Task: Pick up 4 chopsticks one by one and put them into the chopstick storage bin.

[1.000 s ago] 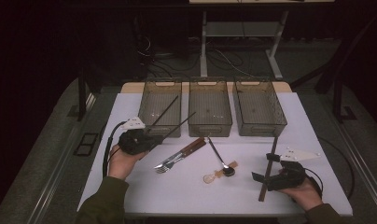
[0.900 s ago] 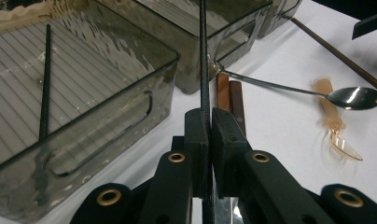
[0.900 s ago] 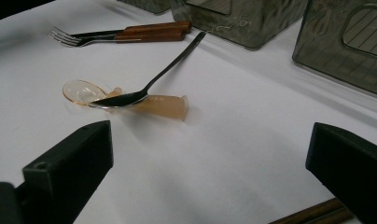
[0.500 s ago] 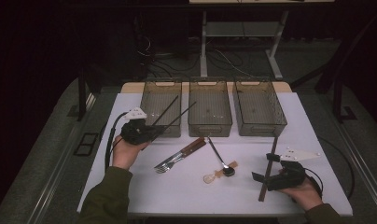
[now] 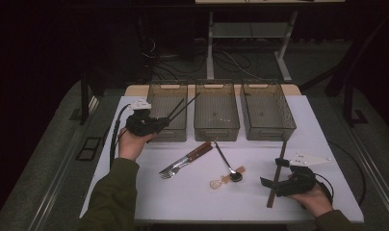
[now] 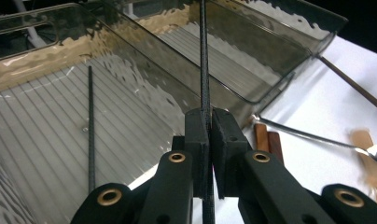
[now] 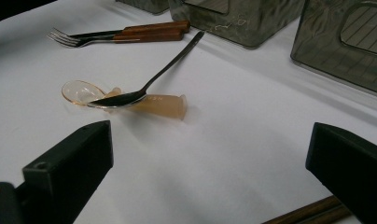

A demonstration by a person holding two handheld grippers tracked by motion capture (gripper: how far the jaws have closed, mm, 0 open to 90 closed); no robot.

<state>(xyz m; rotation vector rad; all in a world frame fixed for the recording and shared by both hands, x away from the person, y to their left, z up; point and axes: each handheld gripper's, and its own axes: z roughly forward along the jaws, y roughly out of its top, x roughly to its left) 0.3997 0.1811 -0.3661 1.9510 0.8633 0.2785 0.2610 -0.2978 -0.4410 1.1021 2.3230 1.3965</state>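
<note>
While the left claw point(image 6: 207, 154) pinches a black chopstick point(image 6: 204, 70) over the left bin point(image 5: 167, 109), one chopstick point(image 6: 90, 126) already lies inside. Fork point(image 5: 185, 159), spoons point(image 5: 227, 166) and brown chopsticks point(image 5: 277, 173) wait mid-worktop point(image 5: 192, 197) by the spread right claw point(image 7: 210, 172).

Over the last second the left gripper point(image 5: 156, 124) has travelled away from the person, from above the open white table point(image 5: 192, 202) near its left edge towards the far side, and a little upward. It now hangs at the near wall of the left bin point(image 5: 167, 111). The black chopstick point(image 6: 204, 70) clamped in its jaws has gone along with it: its tip, which earlier pointed over the gap between the left and middle bins, now reaches out over the left bin. The person's left forearm point(image 5: 110, 192) has stretched further onto the table with that move
</note>
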